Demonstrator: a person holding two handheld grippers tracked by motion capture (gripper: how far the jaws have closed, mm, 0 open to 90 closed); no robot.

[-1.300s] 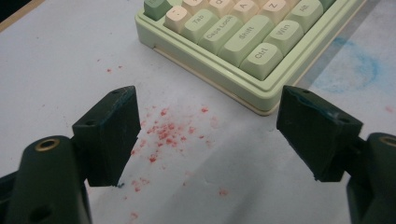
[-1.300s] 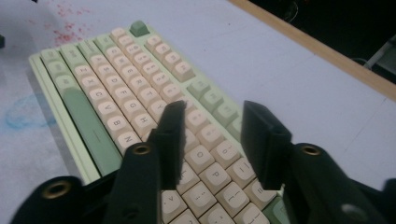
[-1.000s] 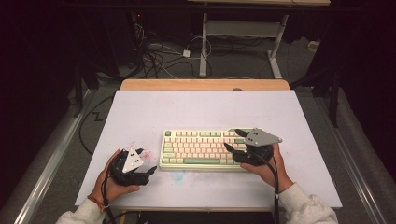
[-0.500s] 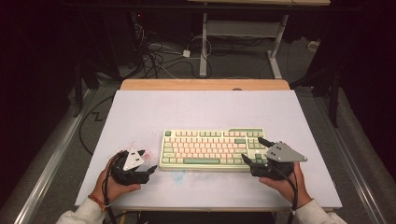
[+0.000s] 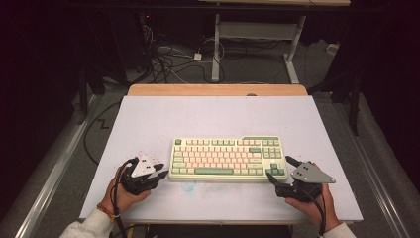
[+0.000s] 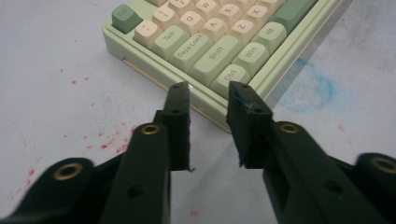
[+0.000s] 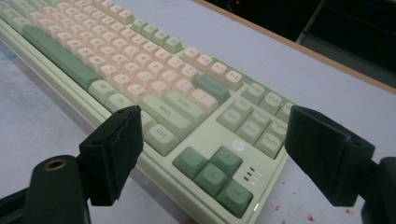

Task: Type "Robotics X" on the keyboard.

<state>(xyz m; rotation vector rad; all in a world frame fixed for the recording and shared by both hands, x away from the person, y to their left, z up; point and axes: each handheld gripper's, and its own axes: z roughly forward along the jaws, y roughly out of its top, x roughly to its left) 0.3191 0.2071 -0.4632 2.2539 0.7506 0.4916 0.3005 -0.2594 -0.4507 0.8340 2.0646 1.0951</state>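
Keyboard [image 5: 229, 158] lies flat at centre frame on the white table [image 5: 208, 116] in the high view. Left gripper [image 5: 157, 174] sits at the keyboard's lower-left corner; its jaws have just been closing, now narrowly apart, nothing between them. Right gripper [image 5: 280, 171] sits at the lower-right corner; its jaws have just been opening, now spread wide, holding nothing.

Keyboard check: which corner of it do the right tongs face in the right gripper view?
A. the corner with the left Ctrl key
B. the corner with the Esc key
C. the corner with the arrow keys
C: the right tongs stand open around the dark green arrow keys at the corner of the keyboard.
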